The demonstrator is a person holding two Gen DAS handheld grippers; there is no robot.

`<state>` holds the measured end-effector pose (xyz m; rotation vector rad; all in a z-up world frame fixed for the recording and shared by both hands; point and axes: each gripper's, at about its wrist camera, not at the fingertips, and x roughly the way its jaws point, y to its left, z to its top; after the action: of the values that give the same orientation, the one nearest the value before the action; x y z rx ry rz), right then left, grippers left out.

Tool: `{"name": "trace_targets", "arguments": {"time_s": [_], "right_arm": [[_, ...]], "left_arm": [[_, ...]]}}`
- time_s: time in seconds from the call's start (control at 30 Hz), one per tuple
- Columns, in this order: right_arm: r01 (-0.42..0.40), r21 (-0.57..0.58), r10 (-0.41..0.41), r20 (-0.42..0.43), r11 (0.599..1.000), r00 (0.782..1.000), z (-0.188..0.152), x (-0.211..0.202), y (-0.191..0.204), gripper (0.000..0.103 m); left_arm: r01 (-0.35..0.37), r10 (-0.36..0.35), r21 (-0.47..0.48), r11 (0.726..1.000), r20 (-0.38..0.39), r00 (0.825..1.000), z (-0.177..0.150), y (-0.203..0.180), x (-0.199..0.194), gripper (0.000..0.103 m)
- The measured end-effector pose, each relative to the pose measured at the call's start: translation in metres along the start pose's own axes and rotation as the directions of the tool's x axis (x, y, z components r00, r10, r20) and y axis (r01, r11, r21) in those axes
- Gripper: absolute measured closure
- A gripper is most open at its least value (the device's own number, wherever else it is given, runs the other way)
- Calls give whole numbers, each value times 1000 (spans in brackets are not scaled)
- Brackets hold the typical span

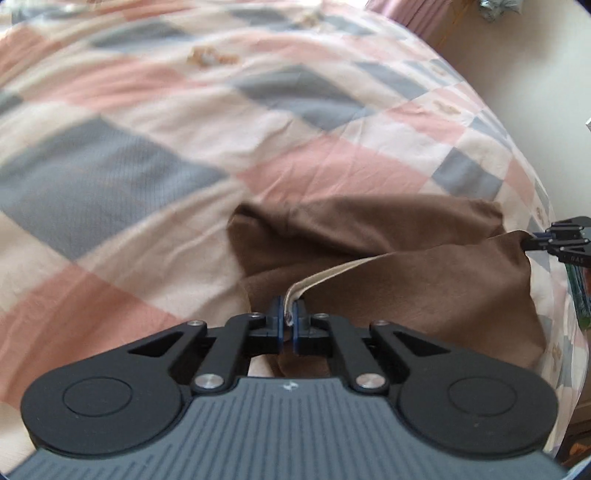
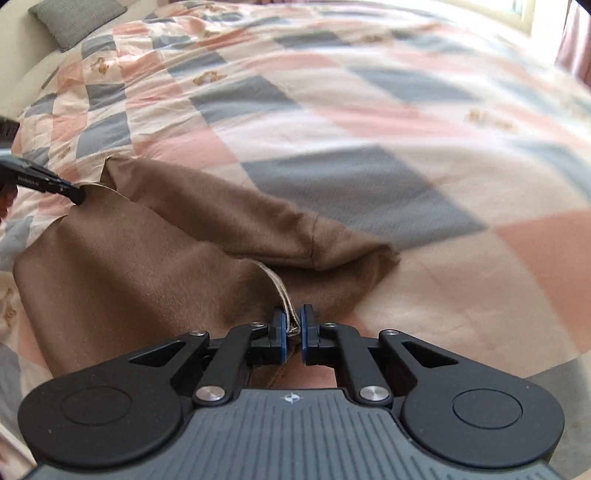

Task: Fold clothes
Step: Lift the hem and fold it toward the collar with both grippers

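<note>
With the left gripper [image 1: 290,319] and right gripper [image 2: 292,325] each clamped on the cream hem of the brown garment [image 1: 406,280] sagging low-centre over the checked quilt [image 1: 147,110], keep the edge taut and lay it down evenly.

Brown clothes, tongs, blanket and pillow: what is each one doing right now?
Brown garment: partly folded, its pale edge pinched at both ends.
Left tongs: shut on the garment's edge.
Right tongs: shut on the same edge.
Checked bedspread: spread out, wrinkled.
Grey pillow: lying at the far corner.
</note>
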<state>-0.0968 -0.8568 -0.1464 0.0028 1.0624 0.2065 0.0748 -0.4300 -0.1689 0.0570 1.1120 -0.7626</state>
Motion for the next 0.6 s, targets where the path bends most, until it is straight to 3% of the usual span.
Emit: {"name": "trace_targets", "arguments": {"time_s": [0.17, 0.27, 0.5, 0.6], "right_arm": [[60, 52, -66, 118, 997, 991, 14, -25, -2, 98], [102, 88, -114, 143, 991, 983, 25, -19, -8, 98], [185, 72, -191, 76, 980, 979, 39, 21, -18, 98], [196, 74, -198, 20, 978, 980, 39, 47, -21, 98]], "left_arm": [[-43, 37, 60, 997, 99, 994, 25, -5, -23, 101], [-66, 57, 77, 995, 111, 992, 40, -2, -13, 101], [-133, 123, 149, 980, 77, 989, 52, -2, 32, 101], [-193, 191, 168, 967, 29, 981, 47, -1, 51, 93]]}}
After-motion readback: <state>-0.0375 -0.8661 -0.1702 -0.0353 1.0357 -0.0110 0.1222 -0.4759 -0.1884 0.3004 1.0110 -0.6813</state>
